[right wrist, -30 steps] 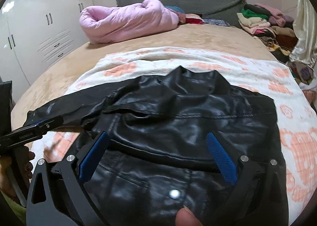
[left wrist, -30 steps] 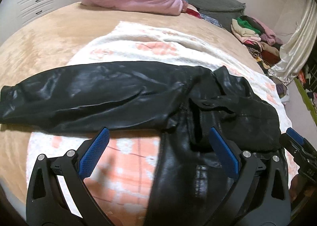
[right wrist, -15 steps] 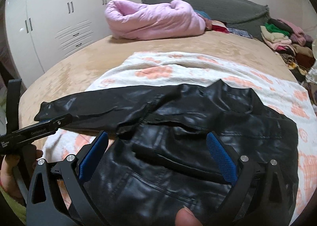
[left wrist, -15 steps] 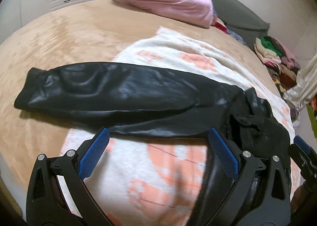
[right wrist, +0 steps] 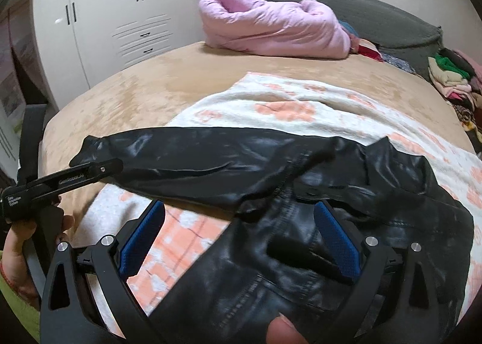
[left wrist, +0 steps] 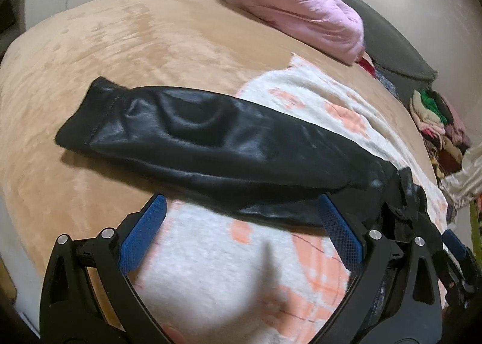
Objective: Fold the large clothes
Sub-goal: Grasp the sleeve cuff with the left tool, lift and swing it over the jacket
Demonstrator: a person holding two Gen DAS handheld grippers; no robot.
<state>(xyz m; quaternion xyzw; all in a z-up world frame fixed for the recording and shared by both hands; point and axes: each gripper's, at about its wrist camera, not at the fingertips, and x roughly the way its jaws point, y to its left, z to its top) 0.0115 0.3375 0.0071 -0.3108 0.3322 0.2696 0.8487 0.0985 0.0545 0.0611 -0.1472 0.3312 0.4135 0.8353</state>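
Note:
A black leather jacket point(right wrist: 346, 211) lies flat on a white and orange blanket point(right wrist: 289, 103) on the bed. Its sleeve point(left wrist: 211, 136) stretches out to the left, the cuff resting on the tan bedcover. My left gripper point(left wrist: 241, 235) hovers open just in front of the sleeve's lower edge, nothing between its blue pads. My right gripper point(right wrist: 239, 237) stands open over the jacket's body near the armpit, holding nothing. In the right wrist view the left gripper point(right wrist: 63, 179) shows at the left edge, held by a hand, near the sleeve's cuff.
A tan bedcover point(left wrist: 126, 51) spreads around the blanket. A rolled pink duvet point(right wrist: 271, 27) lies at the far end by a grey headboard point(right wrist: 376, 15). Piled clothes point(right wrist: 452, 76) sit at the far right. White wardrobes point(right wrist: 105, 21) stand to the left.
Both grippers have shifted left along the jacket. The left view now centres on the sleeve and its cuff; the right view has moved from the jacket's body toward the armpit.

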